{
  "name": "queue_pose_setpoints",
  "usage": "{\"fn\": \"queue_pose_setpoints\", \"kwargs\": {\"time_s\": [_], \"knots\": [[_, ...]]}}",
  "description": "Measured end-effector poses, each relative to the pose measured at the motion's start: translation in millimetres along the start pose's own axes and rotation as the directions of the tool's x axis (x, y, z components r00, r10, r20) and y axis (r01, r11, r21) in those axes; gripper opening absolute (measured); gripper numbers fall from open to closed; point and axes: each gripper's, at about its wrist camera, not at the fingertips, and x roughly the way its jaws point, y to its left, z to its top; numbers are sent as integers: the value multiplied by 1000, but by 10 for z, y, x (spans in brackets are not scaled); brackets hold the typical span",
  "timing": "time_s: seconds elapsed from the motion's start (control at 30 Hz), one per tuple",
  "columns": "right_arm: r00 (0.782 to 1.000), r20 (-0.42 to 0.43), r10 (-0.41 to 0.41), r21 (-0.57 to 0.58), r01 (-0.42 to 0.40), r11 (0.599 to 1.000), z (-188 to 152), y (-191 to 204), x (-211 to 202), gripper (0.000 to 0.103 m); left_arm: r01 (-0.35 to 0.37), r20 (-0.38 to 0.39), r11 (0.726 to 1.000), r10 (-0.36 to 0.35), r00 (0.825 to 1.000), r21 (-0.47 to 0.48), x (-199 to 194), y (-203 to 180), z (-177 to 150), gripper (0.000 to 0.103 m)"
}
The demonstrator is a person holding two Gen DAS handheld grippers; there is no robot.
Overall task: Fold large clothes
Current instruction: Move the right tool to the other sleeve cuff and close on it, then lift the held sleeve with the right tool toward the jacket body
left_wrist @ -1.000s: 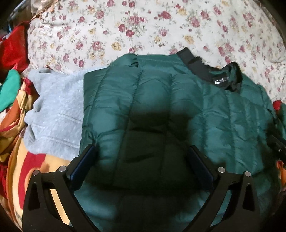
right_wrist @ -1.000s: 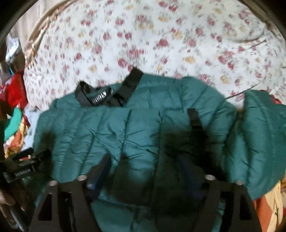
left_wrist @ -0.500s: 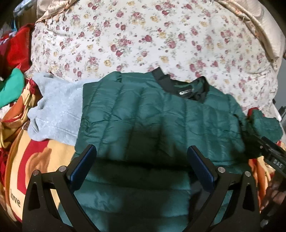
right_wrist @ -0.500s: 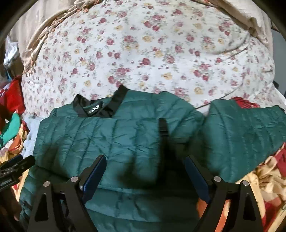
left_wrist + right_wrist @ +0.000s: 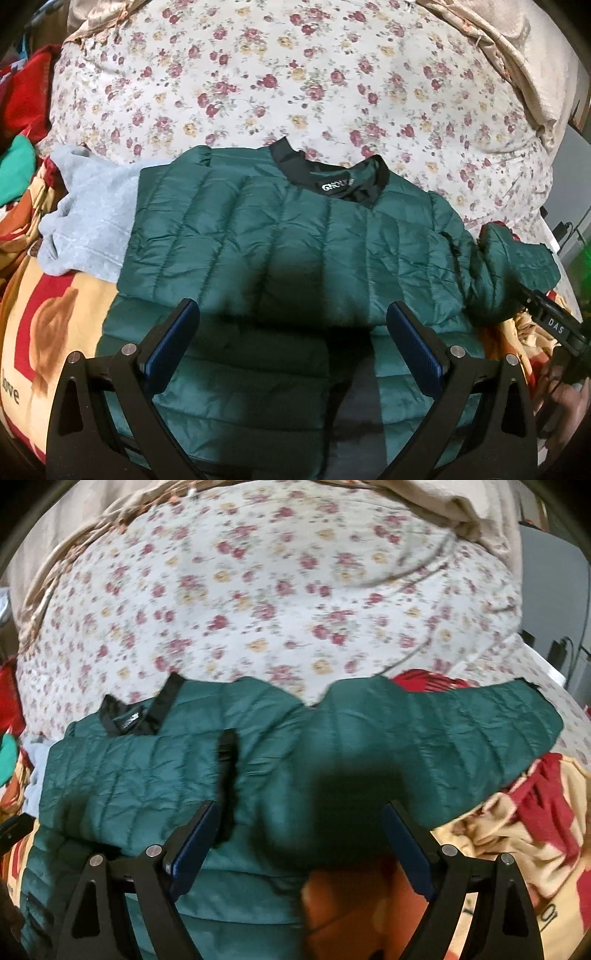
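A dark green quilted puffer jacket (image 5: pixel 295 243) lies on the bed, its black collar (image 5: pixel 332 177) at the far side. One sleeve is folded across its body. My left gripper (image 5: pixel 291 314) is open and empty, above the jacket's near part. In the right wrist view the jacket (image 5: pixel 147 775) lies at the left and its other sleeve (image 5: pixel 443 731) stretches out to the right. My right gripper (image 5: pixel 299 812) is open and empty above the jacket's right side. The right gripper's body also shows at the right edge of the left wrist view (image 5: pixel 554 325).
A floral bedspread (image 5: pixel 295 74) covers the far part of the bed. A grey sweater (image 5: pixel 88 229) lies to the left of the jacket. A yellow and red blanket (image 5: pixel 517 842) lies under the jacket. Red and green clothes (image 5: pixel 22 110) are piled at the far left.
Both grippers have drawn back and up from the jacket, so more of the bed shows. The right gripper has shifted right, over the outstretched sleeve. The jacket itself has not moved.
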Motion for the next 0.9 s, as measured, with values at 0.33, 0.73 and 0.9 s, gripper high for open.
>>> {"fn": "queue_pose_setpoints", "kwargs": {"time_s": [0.33,0.73,0.9], "knots": [[997,-8,-80,31,81,996,-2,-541,86,88,38,-12,999,-38,999,-24,3,-131,-27,102],[988,-19,-152,69,153,986,93,-1048,169,88,40,-21,999,-41,999,-35,115,-137,-43,102],[980,-21,-196,96,197,976,191,-1317,182,88,33,-32,999,-35,999,-39,192,-97,-51,102]]}}
